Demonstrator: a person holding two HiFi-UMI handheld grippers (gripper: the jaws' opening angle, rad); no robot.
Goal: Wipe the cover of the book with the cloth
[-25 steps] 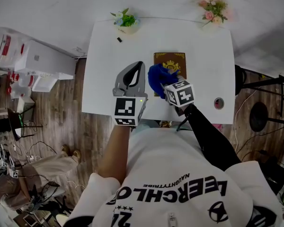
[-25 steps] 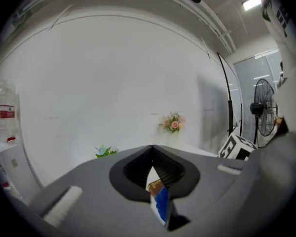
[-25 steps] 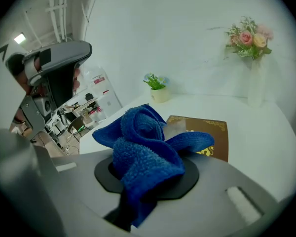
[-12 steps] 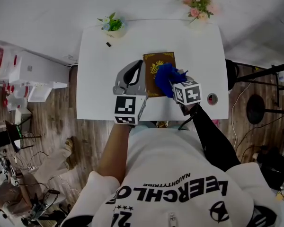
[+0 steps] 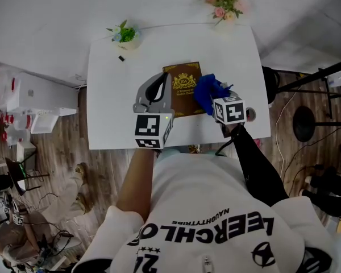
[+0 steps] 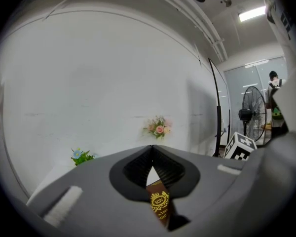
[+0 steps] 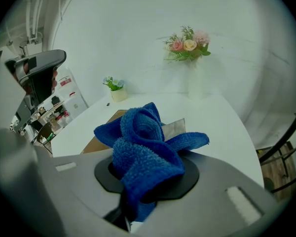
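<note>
A brown book with a gold emblem lies on the white table. My right gripper is shut on a bunched blue cloth, which sits at the book's right edge. In the right gripper view the cloth fills the jaws, and the book shows behind it to the left. My left gripper hovers over the book's left edge, shut with nothing in it. In the left gripper view part of the book's emblem shows through the gap below the closed tips.
A small pot of blue flowers and a vase of pink flowers stand at the table's far edge. A small black object lies near the pot. A round item sits by the right edge. Wooden floor surrounds the table.
My right gripper has carried the cloth rightward across the cover, from the book's left part to its right edge. The left gripper stays shut beside the book.
</note>
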